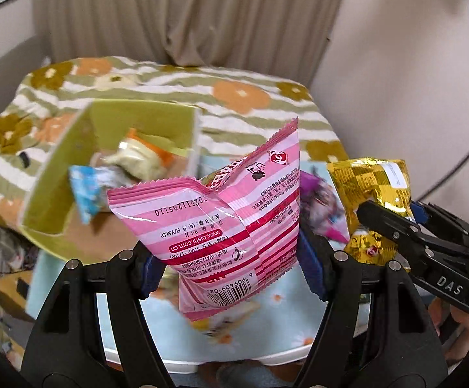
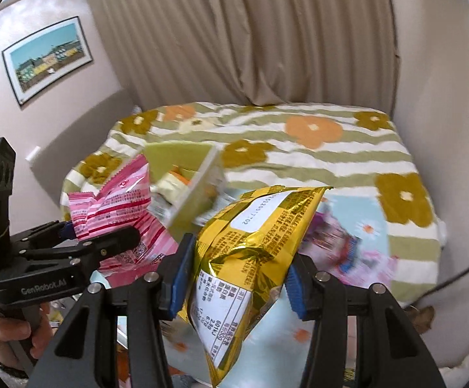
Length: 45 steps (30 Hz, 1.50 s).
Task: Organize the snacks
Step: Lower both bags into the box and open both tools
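Pink striped snack packet (image 1: 224, 226): clamped low on its body between the blue pads of the left gripper (image 1: 234, 268), jaws partly closed on it, packet crumpled at the pinch. It hangs in the air above the light-blue floral cloth (image 1: 267, 323), print upside down, barcode at the bottom edge.

Gold foil snack bag (image 2: 250, 252): pinched between the blue pads of the right gripper (image 2: 234, 284), jaws narrow, foil creased where they press. Also clear of the cloth, just to the right of the pink packet.

Green box (image 1: 111, 148): open, behind and left of the pink packet, with several snack packs inside, one blue-and-white (image 1: 85, 190), one pale with orange (image 1: 144, 155).

A purple-and-pink packet (image 2: 341, 245) lies on the cloth, behind the gold bag.

Beyond: bed with a green-striped flower blanket (image 2: 315, 148), beige curtain (image 2: 234, 32), framed picture (image 2: 47, 55) on the left wall. A hand (image 2: 11, 329) holds the left gripper's handle.
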Each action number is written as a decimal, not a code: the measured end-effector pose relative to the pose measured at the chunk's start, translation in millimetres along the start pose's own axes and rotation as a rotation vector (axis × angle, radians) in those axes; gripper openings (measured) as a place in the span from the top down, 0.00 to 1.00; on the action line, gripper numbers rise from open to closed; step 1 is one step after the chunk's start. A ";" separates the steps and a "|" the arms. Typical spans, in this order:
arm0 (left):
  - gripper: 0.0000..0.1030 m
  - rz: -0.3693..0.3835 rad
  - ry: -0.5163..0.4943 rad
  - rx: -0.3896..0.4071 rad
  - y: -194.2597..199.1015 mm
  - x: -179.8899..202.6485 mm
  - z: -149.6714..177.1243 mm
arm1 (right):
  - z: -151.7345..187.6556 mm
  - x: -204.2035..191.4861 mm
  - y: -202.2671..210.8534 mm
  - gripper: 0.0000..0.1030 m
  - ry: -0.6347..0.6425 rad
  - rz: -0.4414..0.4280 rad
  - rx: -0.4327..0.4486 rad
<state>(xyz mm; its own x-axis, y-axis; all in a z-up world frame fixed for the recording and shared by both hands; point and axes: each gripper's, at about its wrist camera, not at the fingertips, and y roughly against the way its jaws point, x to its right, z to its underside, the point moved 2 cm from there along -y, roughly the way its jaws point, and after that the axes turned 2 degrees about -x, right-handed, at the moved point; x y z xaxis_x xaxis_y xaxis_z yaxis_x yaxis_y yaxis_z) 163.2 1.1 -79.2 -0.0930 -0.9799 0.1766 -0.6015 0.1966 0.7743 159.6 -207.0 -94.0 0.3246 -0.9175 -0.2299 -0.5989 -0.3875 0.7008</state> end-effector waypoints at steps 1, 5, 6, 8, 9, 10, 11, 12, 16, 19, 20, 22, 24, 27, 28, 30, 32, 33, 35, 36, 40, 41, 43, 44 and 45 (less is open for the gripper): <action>0.35 -0.011 0.013 0.003 3.0 -12.3 -4.0 | -6.7 -12.7 -5.9 0.55 0.010 -0.015 0.004; 0.35 -0.041 0.030 0.003 10.1 -60.4 -16.2 | -24.9 -49.2 -29.5 0.55 0.027 -0.049 0.008; 0.35 -0.051 0.027 -0.003 8.7 -71.9 -19.0 | -29.8 -59.0 -37.8 0.55 0.024 -0.058 0.006; 0.35 -0.059 0.021 -0.021 2.5 -96.7 -23.1 | -36.8 -71.8 -52.5 0.55 0.016 -0.069 0.002; 0.35 -0.059 0.023 -0.032 -1.1 -109.3 -23.7 | -39.8 -77.1 -60.0 0.55 0.011 -0.070 -0.001; 0.35 -0.059 0.026 -0.049 -7.2 -124.1 -25.4 | -43.4 -84.3 -71.8 0.55 0.001 -0.070 -0.007; 0.35 -0.057 0.027 -0.063 -12.8 -135.4 -25.9 | -45.3 -89.6 -79.6 0.55 -0.008 -0.071 -0.012; 0.35 -0.054 0.027 -0.078 -17.4 -147.1 -25.8 | -47.6 -95.0 -88.5 0.55 -0.018 -0.071 -0.019; 0.35 -0.036 0.003 -0.141 -46.1 -187.1 -27.7 | -52.4 -116.6 -121.7 0.55 -0.042 -0.047 -0.047; 0.34 0.004 0.000 -0.185 -68.0 -205.2 -30.6 | -52.9 -125.9 -141.8 0.55 -0.062 -0.023 -0.074; 0.34 0.019 0.003 -0.196 -74.3 -208.9 -32.4 | -52.0 -126.9 -146.5 0.55 -0.068 -0.014 -0.082; 0.30 0.048 0.003 -0.225 -85.5 -214.8 -32.2 | -50.5 -129.4 -154.7 0.55 -0.081 0.009 -0.097; 0.19 0.086 0.002 -0.243 -92.4 -217.5 -30.5 | -46.8 -128.7 -160.4 0.55 -0.094 0.027 -0.109; 0.01 0.082 0.003 -0.233 -92.6 -219.7 -26.3 | -40.9 -126.4 -165.7 0.55 -0.114 0.048 -0.126; 0.00 0.085 0.004 -0.234 -92.1 -221.3 -24.5 | -39.7 -126.4 -168.1 0.55 -0.118 0.053 -0.132; 0.00 0.093 0.013 -0.249 -94.4 -225.7 -23.3 | -38.0 -127.1 -170.2 0.55 -0.120 0.060 -0.143; 0.01 0.092 0.016 -0.259 -93.7 -229.0 -20.6 | -35.8 -128.5 -171.1 0.55 -0.113 0.061 -0.153; 0.01 0.084 0.015 -0.261 -92.6 -230.4 -19.0 | -35.1 -129.6 -171.5 0.55 -0.106 0.059 -0.159; 0.01 0.071 0.015 -0.260 -88.8 -233.4 -16.7 | -34.0 -132.7 -172.9 0.55 -0.088 0.050 -0.171; 0.01 0.064 0.017 -0.257 -86.6 -234.5 -16.6 | -33.1 -134.6 -174.0 0.55 -0.079 0.044 -0.175; 0.01 0.019 0.014 -0.232 -68.3 -236.8 -14.6 | -31.1 -141.5 -181.8 0.54 -0.018 0.015 -0.207; 0.01 0.006 0.010 -0.224 -63.7 -237.2 -13.7 | -30.9 -143.0 -184.6 0.54 -0.008 0.013 -0.216; 0.01 -0.017 0.003 -0.215 -58.1 -237.8 -11.9 | -29.1 -146.4 -191.0 0.54 0.007 0.005 -0.228; 0.01 -0.026 0.002 -0.212 -56.6 -238.6 -11.5 | -28.3 -147.3 -194.3 0.54 0.010 -0.004 -0.237; 0.00 -0.036 0.004 -0.210 -55.9 -238.9 -11.2 | -27.4 -148.3 -198.5 0.54 0.008 -0.018 -0.248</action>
<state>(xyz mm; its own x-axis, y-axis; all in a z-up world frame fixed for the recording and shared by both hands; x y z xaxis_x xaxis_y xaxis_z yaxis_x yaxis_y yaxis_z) 227.9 224.6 -157.8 -0.0714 -0.9863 0.1485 -0.4254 0.1648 0.8899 250.3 8.5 -180.5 0.3402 -0.9094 -0.2392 -0.3949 -0.3690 0.8414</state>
